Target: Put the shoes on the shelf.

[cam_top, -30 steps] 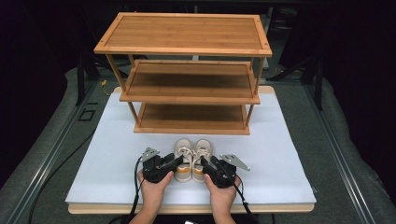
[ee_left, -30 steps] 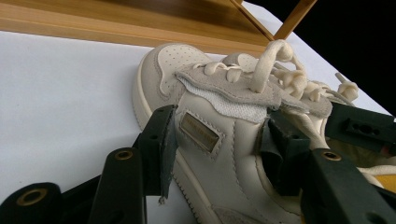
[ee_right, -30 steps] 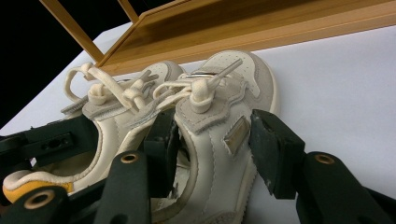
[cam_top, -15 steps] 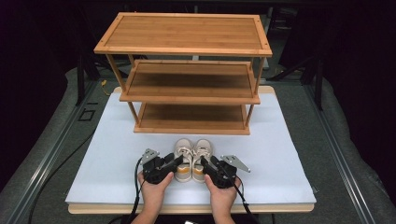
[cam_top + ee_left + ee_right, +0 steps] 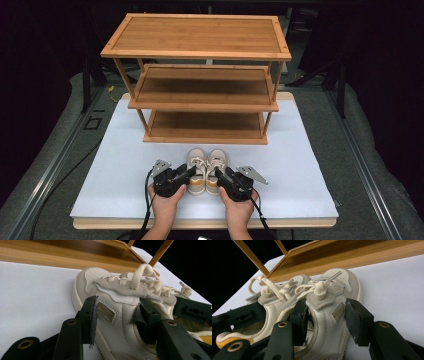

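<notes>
Nearest the person, two hands come in from the bottom of the high view, each holding a black two-jaw tool. The left hand (image 5: 167, 207) holds the left hand-held gripper (image 5: 190, 172), and the right hand (image 5: 236, 210) holds the right hand-held gripper (image 5: 219, 173); both tools point inward and forward at a pair of small cream leather sneakers with cream laces and yellow-orange heel linings.

The left sneaker (image 5: 196, 167) sits just beside the right sneaker (image 5: 217, 166), toes pointing away from the person toward the shelf. In the left gripper view, the left hand-held gripper (image 5: 117, 322) has one jaw pressed against the outer side of the left sneaker (image 5: 112, 312) by a small metal tag, and the other jaw inside the shoe's opening, so it is clamped on the shoe's side wall. In the right gripper view, the right hand-held gripper (image 5: 325, 322) grips the right sneaker (image 5: 329, 305) the same way, one jaw outside by its metal tag and one inside the collar.

Both shoes rest on the white sheet (image 5: 115, 170) that covers the wooden counter (image 5: 200, 223), near its front edge.

Farther back on the sheet stands a three-tier bamboo shoe rack (image 5: 200, 75), its bottom shelf just beyond the sneakers' toes and apart from them. Grey carpeted floor (image 5: 370, 150) surrounds the counter.
</notes>
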Demonstrator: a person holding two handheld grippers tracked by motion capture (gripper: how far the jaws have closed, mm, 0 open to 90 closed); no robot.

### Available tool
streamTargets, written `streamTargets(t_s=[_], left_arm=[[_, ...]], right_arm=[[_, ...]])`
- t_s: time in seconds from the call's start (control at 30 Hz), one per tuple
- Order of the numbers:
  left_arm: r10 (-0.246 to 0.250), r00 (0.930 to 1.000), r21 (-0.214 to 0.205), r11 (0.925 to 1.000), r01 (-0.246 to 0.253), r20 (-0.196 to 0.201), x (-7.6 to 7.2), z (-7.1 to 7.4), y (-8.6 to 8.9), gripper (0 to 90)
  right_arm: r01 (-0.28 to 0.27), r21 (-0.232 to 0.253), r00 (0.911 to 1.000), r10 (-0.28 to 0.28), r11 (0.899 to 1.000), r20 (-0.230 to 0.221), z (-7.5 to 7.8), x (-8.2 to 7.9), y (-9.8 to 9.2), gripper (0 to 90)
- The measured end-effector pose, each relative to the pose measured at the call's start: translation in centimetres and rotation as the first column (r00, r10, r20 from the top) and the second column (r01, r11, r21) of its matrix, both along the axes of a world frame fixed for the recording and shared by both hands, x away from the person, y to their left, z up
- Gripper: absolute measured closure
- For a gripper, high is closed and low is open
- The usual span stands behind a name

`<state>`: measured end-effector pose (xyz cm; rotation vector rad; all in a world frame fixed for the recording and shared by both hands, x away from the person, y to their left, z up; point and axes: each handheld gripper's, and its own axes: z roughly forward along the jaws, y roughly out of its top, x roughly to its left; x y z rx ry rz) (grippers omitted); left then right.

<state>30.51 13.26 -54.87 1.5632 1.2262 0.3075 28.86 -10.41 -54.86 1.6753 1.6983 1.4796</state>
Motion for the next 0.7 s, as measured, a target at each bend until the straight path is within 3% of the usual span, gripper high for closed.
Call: streamTargets(t_s=[0.23, 0.37, 0.7], left_arm=[[-0.002, 1.0, -0.001, 1.0, 0.002, -0.009, 0.1, 0.2, 0.0, 56.0], [0.0, 1.0, -0.002, 1.0, 0.0, -0.006, 0.1, 0.3, 0.0, 56.0], [0.001, 1.0, -0.003, 1.0, -0.001, 0.006, 0.0, 1.4, 0.0, 55.9]], right_arm=[[0.014, 0.012, 0.9999, -0.014, 1.0, 0.003, 0.1, 0.1, 0.2, 54.2], [0.003, 0.007, 0.9999, -0.003, 1.0, -0.016, 0.3, 0.0, 0.1, 54.2], [0.017, 0.005, 0.9998, -0.017, 1.0, 0.009, 1.3, -0.2, 0.2, 54.2]])
